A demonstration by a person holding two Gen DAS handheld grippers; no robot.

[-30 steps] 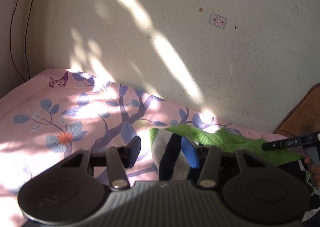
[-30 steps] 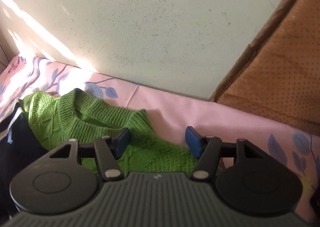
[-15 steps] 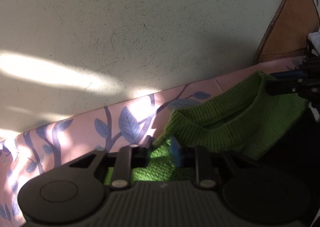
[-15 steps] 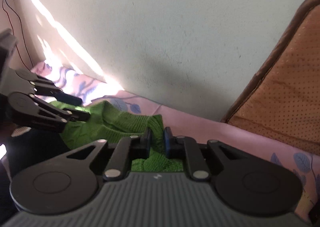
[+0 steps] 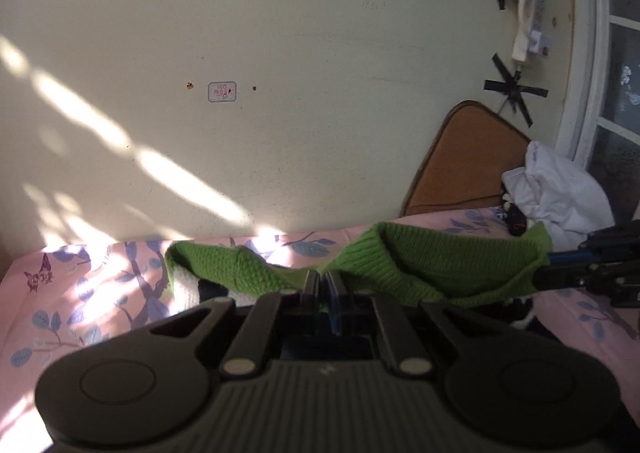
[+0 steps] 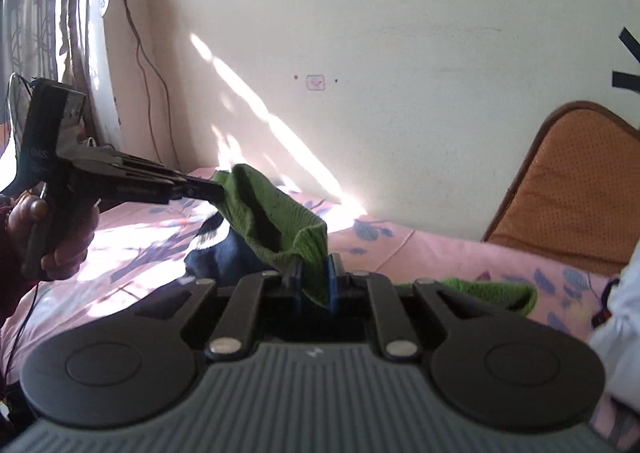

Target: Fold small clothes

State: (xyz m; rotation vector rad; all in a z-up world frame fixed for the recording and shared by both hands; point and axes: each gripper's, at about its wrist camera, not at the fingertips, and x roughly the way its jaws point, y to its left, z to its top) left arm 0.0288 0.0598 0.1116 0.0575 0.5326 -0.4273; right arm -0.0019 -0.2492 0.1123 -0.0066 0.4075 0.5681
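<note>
A small green knit sweater (image 5: 432,261) with navy and white stripes hangs stretched between both grippers above the pink floral bedsheet (image 5: 88,293). My left gripper (image 5: 324,285) is shut on one shoulder of the sweater. My right gripper (image 6: 314,281) is shut on the other shoulder (image 6: 276,221). The right gripper also shows at the right edge of the left wrist view (image 5: 552,265), and the left gripper shows at the left of the right wrist view (image 6: 216,191), pinching the green knit. The striped lower part (image 6: 216,241) sags toward the bed.
A cream wall (image 5: 280,93) runs behind the bed. A brown cushion (image 5: 464,165) leans against it at the right. A white cloth heap (image 5: 560,189) lies by a window. A cable (image 6: 148,65) hangs down the wall at the left.
Both grippers closed on the sweater's shoulders and lifted it off the bed. The garment now hangs stretched between them instead of lying flat.
</note>
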